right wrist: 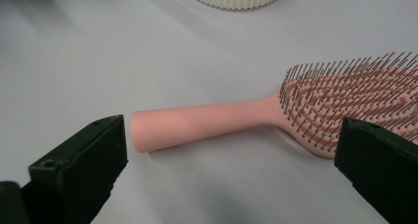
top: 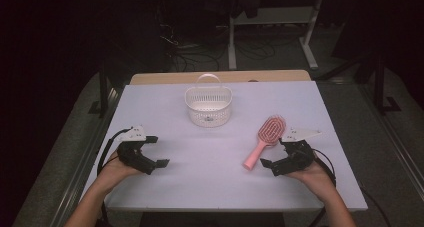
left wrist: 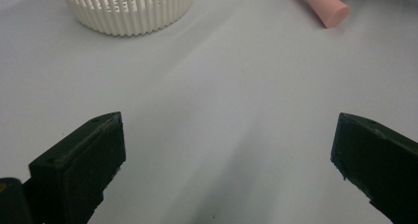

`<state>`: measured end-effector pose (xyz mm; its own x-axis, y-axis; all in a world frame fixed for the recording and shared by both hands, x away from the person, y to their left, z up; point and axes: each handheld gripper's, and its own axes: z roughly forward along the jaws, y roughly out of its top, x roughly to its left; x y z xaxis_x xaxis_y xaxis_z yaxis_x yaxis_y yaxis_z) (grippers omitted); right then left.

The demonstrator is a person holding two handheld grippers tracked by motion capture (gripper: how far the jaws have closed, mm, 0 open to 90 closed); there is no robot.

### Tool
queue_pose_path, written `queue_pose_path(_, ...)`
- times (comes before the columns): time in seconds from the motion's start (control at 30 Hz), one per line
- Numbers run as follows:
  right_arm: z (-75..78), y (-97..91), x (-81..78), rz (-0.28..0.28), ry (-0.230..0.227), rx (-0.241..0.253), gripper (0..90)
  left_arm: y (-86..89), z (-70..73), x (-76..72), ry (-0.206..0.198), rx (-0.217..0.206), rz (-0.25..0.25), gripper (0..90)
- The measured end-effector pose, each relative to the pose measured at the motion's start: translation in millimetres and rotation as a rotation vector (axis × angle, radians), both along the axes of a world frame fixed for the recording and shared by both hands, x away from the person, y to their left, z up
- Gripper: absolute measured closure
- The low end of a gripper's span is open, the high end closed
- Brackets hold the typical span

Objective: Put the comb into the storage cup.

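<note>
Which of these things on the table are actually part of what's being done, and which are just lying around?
Part of the work:
- pink plastic hairbrush with a round handle, lying beside the right gripper, whose jaws stand open
- white slatted plastic basket with a loop handle

Just there:
- white tabletop
- left gripper, open, nothing between its jaws

A pink hairbrush lies just beside the open-jawed right gripper, the white basket farther back.
</note>
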<state>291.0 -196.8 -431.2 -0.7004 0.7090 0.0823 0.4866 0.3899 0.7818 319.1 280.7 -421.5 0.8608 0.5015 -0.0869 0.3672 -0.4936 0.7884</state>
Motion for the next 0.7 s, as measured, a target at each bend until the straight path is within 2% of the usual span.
queue_pose_path(0.33, 2.6, -0.9, 1.6, 0.000, 0.008, 0.018, 0.0, -0.2, -2.6, -3.2, 0.010, -0.005, 0.008, 0.0)
queue_pose_path(0.43, 3.5, 1.3, 3.2, 0.014, 0.012, 0.005, 0.0, -1.3, -2.1, -5.2, 0.006, -0.010, -0.001, 0.0)
queue_pose_path(0.7, 10.4, 6.2, 6.7, 0.015, 0.001, 0.015, 0.0, -0.2, -2.9, -7.7, 0.013, -0.014, -0.009, 0.0)
